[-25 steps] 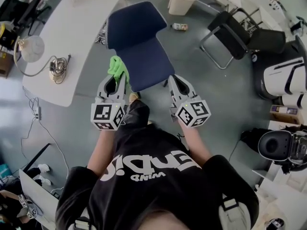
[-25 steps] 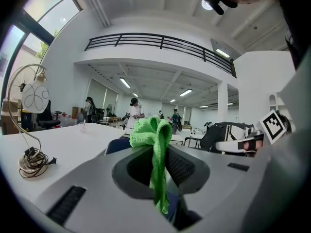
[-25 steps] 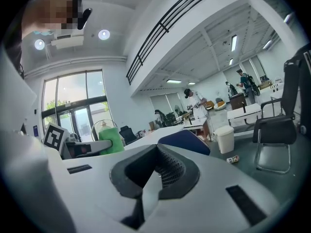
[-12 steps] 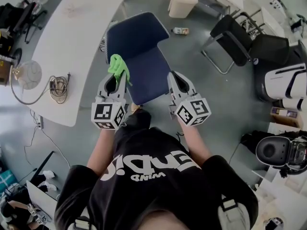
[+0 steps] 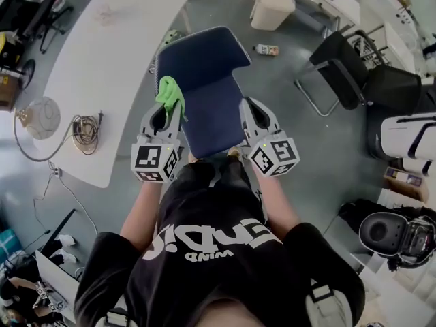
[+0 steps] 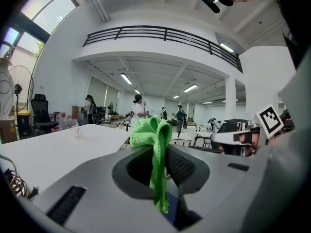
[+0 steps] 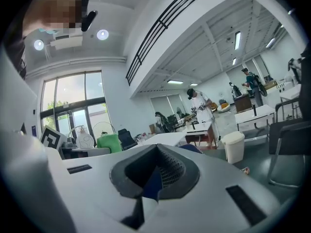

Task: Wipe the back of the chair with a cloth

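Observation:
The dark blue chair (image 5: 204, 80) stands in front of me, seat toward me and backrest (image 5: 199, 46) at the far side by the table. My left gripper (image 5: 168, 107) hangs over the seat's left edge, shut on a bright green cloth (image 5: 170, 92) that bunches out past the fingertips. In the left gripper view the cloth (image 6: 154, 140) is pinched between the jaws of the left gripper (image 6: 156, 152) and hangs down inside them. My right gripper (image 5: 249, 109) is over the seat's right edge; in the right gripper view this gripper (image 7: 155, 152) is shut and holds nothing, with blue chair fabric (image 7: 151, 184) behind it.
A long white table (image 5: 102, 60) runs along the left, bearing a round lamp (image 5: 41, 118) and coiled cables (image 5: 85, 129). A beige bin (image 5: 272, 9) and a bottle (image 5: 267, 49) sit on the floor beyond the chair. Black chairs (image 5: 361, 73) and white machines (image 5: 409, 135) stand at right.
The person has stepped closer to the chair; both grippers are now over the seat's front edges. The cloth stays in the left gripper, and both grippers stay shut.

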`<state>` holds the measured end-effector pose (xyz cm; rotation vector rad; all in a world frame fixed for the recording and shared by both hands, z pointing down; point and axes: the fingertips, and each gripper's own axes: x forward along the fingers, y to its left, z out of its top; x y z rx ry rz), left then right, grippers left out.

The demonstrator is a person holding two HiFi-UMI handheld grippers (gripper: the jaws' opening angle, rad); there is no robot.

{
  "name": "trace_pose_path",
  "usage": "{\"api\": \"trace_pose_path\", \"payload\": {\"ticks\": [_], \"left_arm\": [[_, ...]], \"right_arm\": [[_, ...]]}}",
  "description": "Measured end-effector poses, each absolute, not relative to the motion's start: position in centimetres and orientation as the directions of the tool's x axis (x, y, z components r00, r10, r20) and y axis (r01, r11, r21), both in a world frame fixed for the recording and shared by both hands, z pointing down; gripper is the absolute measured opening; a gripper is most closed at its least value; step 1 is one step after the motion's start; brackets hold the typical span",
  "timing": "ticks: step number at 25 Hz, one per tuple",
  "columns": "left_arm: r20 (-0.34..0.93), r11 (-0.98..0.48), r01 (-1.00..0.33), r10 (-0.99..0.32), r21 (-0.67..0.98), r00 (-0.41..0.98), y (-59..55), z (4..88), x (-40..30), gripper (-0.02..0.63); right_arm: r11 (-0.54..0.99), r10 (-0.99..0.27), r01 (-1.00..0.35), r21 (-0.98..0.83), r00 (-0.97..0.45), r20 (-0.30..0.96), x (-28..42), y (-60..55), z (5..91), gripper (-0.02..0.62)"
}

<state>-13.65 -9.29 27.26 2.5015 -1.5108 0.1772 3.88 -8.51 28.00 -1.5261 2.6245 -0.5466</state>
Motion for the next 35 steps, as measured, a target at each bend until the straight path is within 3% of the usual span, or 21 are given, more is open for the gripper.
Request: {"api": "trace_pose_path", "payload": {"ticks": [19, 35], "left_arm": [[0.219, -0.287, -0.946, -0.924, 0.148, 0.315, -17.9, 34.9, -14.2, 0.058], [0.229, -0.101, -0.984, -0.964, 0.145, 0.133, -24.0, 43.4, -19.3, 0.057]], "right_arm": [[0.528, -0.795, -0.786, -0.322, -0.591, 0.138, 3.5, -17.3, 34.8, -0.009], [0.522, -0.762, -0.748, -0.410, -0.625, 0.171, 2.3, -17.3, 41.5, -0.009]]}}
